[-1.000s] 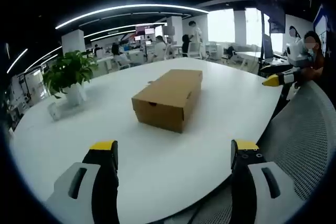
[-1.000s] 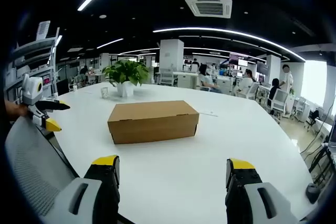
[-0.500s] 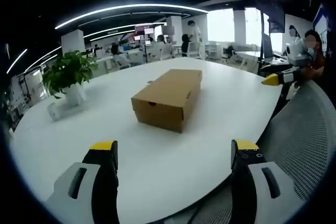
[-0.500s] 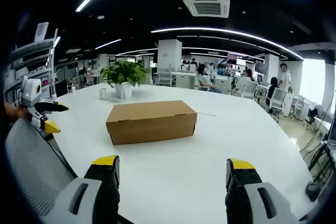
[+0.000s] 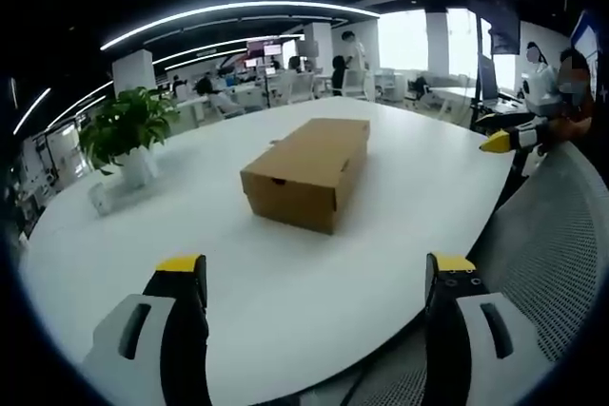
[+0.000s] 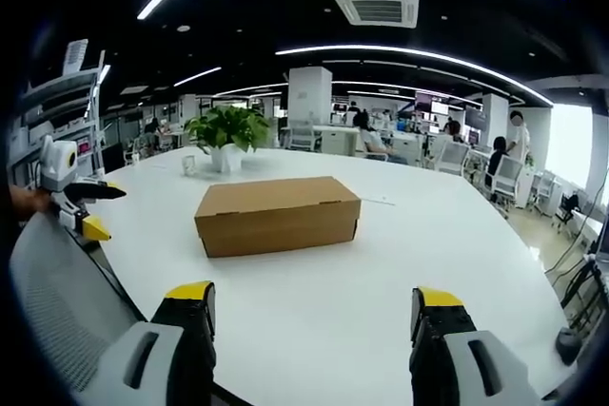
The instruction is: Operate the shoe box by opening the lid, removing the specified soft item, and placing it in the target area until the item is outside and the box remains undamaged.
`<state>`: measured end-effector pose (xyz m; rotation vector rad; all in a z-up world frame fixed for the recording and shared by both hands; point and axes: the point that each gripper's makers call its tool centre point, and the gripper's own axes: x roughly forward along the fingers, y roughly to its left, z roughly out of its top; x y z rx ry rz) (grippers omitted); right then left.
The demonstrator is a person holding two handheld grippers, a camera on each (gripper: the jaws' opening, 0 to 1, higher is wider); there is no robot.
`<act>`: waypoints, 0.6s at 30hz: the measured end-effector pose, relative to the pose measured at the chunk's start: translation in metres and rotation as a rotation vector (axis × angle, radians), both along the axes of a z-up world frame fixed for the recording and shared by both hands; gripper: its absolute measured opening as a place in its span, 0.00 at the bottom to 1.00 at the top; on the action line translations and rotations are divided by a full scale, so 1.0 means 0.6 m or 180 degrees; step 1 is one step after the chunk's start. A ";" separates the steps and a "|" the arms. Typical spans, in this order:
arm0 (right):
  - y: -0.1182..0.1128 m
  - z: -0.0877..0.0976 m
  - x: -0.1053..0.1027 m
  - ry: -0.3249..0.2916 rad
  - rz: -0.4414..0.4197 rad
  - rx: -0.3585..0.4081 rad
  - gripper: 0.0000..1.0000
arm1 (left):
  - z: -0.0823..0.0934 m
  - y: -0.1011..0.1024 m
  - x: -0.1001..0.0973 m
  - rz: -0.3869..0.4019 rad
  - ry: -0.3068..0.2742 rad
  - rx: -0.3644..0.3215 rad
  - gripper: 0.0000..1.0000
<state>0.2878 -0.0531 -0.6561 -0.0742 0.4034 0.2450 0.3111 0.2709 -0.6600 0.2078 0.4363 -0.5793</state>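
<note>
A brown cardboard shoe box lies shut on the white table, its lid down. My left gripper hangs open over the table's near edge, well short of the box, with nothing between its yellow-tipped jaws. My right gripper is open too and also stands back from the box. In the right gripper view the left gripper comes in from the left edge. In the left gripper view the right gripper shows at the right edge, held by a person. What is inside the box is hidden.
A potted green plant and a small cup stand on the table beyond the box. A grey mesh chair back sits at the table's edge. Desks and people fill the office behind.
Both views have shifted only slightly with the hands. The box has not moved and both grippers stay open.
</note>
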 end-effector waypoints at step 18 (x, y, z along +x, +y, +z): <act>0.006 -0.004 -0.004 0.0097 0.0090 -0.0057 0.88 | 0.013 0.005 0.011 -0.0017 -0.0032 0.0081 0.99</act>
